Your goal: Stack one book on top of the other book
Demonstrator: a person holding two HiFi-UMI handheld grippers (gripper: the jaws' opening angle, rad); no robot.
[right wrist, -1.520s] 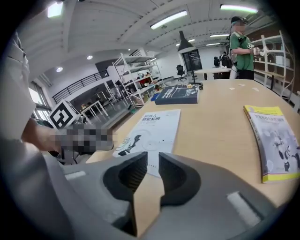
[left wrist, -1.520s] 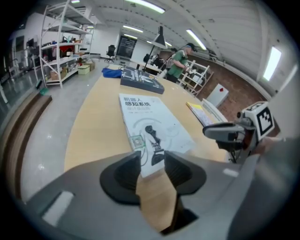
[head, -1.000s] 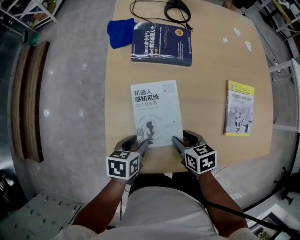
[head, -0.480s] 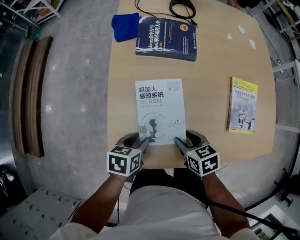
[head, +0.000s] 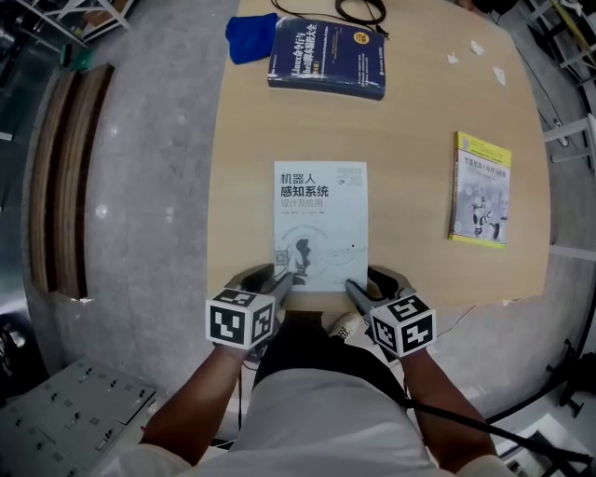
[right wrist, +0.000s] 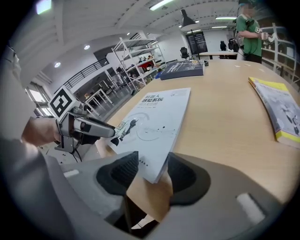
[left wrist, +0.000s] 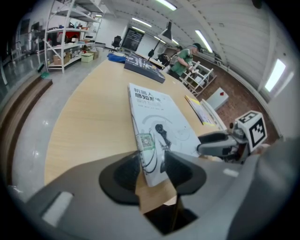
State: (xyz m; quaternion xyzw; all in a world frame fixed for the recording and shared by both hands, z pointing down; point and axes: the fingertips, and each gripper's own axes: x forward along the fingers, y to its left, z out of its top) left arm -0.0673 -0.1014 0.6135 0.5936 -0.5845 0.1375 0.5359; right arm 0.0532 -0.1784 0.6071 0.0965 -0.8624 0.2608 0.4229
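Note:
A white book [head: 319, 224] lies lengthwise on the wooden table [head: 410, 121], close to the near edge. My left gripper [head: 284, 278] holds its near left corner, and its jaws are still closing with that corner [left wrist: 153, 164] between the pads. My right gripper [head: 358, 284] is shut on the near right corner [right wrist: 152, 171], which is raised a little. A thick dark blue book [head: 326, 56] lies at the far edge. A thin yellow book [head: 480, 191] lies at the right.
A blue cloth [head: 250, 37] sits beside the dark blue book, and a black cable [head: 358, 9] lies behind it. Paper scraps [head: 477, 47] lie at the far right corner. A person in green [right wrist: 248, 33] stands beyond the table. A wooden bench [head: 65, 177] runs along the left.
Both grippers have drawn the white book toward the near table edge, so its gap to the dark blue book has widened. The left jaws have narrowed on the corner.

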